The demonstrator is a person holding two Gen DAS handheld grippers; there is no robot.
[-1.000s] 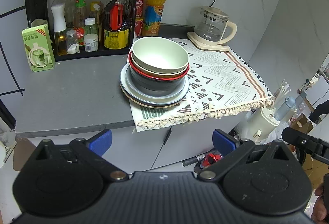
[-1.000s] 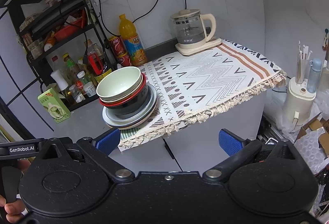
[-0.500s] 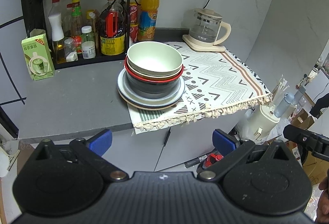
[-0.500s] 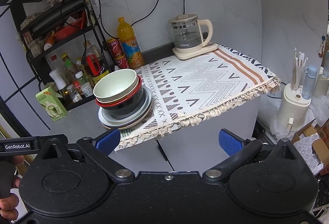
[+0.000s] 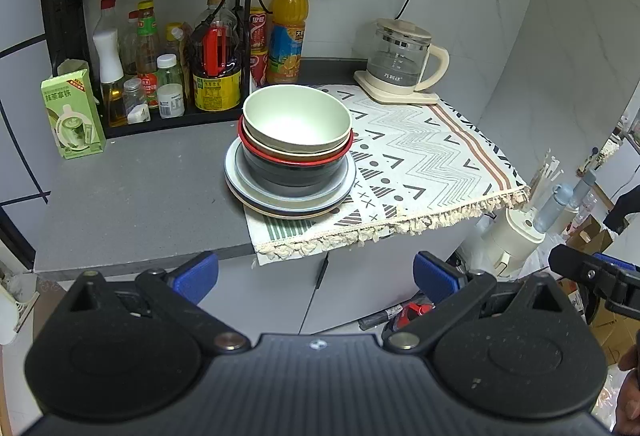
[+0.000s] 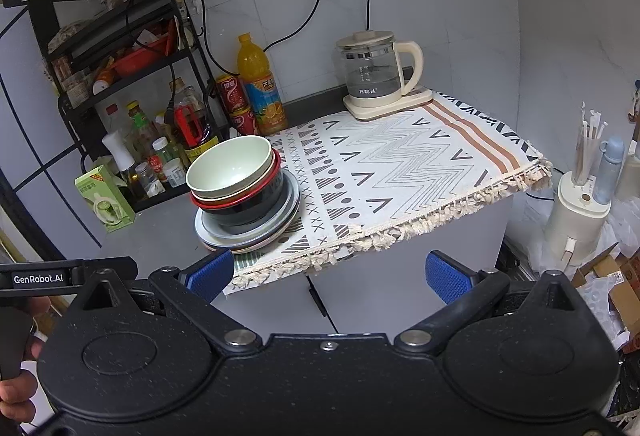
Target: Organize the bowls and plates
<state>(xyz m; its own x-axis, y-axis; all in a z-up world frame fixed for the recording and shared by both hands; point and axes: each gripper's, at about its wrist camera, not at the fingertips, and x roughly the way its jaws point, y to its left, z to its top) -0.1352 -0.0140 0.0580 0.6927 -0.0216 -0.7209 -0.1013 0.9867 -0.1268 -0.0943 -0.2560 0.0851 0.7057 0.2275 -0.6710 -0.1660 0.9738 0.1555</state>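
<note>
A stack of dishes stands on the left end of a patterned cloth (image 5: 432, 155) on a grey counter (image 5: 132, 195). A pale green bowl (image 5: 296, 121) tops it, over a red-rimmed bowl (image 5: 296, 155), a dark bowl (image 5: 292, 177) and grey plates (image 5: 288, 201). The stack also shows in the right wrist view, with the green bowl (image 6: 230, 165) on top of the plates (image 6: 248, 232). My left gripper (image 5: 316, 276) is open and empty, off the counter's front edge. My right gripper (image 6: 328, 276) is open and empty, also short of the counter.
A black rack (image 5: 148, 47) of bottles stands behind the stack at left, with a green carton (image 5: 74, 115) beside it. An orange juice bottle (image 5: 286, 31) and a glass kettle (image 5: 400, 61) stand at the back. A white appliance (image 6: 576, 211) stands on the floor at right.
Both grippers have drawn back a little and risen, so the counter and stack sit slightly farther off. Nothing on the counter has moved.
</note>
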